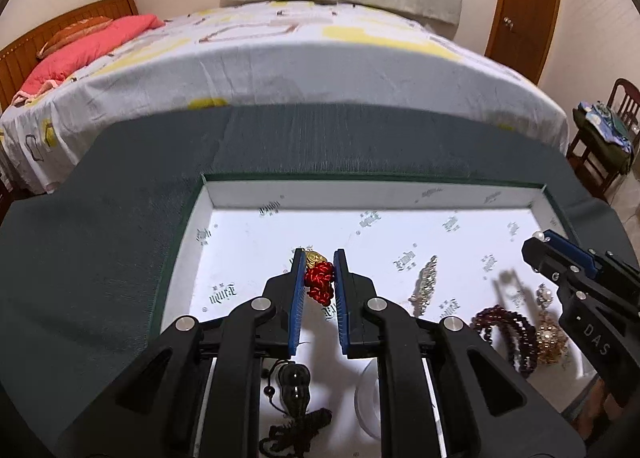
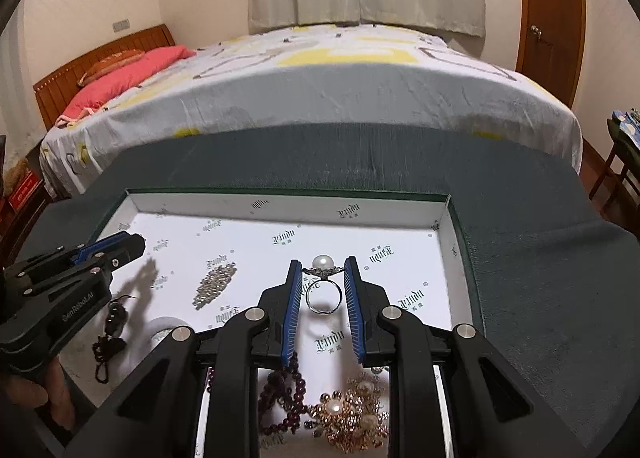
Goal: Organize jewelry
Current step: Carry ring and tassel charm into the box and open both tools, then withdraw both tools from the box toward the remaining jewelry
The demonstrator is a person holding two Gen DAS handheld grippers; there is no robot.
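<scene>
**Two pieces held over the white tray, one in each gripper**

The left gripper [image 1: 319, 258] is clamped on one red knotted charm [image 1: 319, 283] with a gold coin-like piece at its top; the knot sits between the blue pads near the fingertips, pressed from both sides. The right gripper [image 2: 320, 267] is closed on one pearl ring [image 2: 323, 282], the pads squeezing the silver setting just under the pearl while the band hangs free between the fingers.

Both pieces are above the floor of a shallow white tray [image 1: 372, 196] (its lining printed all over with a small dark logo), which rests on a dark green cloth [image 1: 120, 186].

Lying in the tray:
- one silver rhinestone piece [image 2: 214, 284], between the two grippers
- one dark red bead bracelet [image 1: 506, 332], coiled in several loops, under the right gripper
- one gold and pearl cluster [image 2: 354, 416], touching the bracelet
- one dark gourd pendant [image 1: 294, 378] on a knotted black cord, under the left gripper
- one pale round object [image 2: 168, 332], mostly hidden by the gripper bodies, so what it is cannot be told

Behind the cloth stands a bed [image 2: 320, 70] with one pink pillow [image 2: 132, 74], curtains and a wooden door [image 2: 550, 14]. A bare hand [image 2: 28, 394] shows on the left gripper's handle.
</scene>
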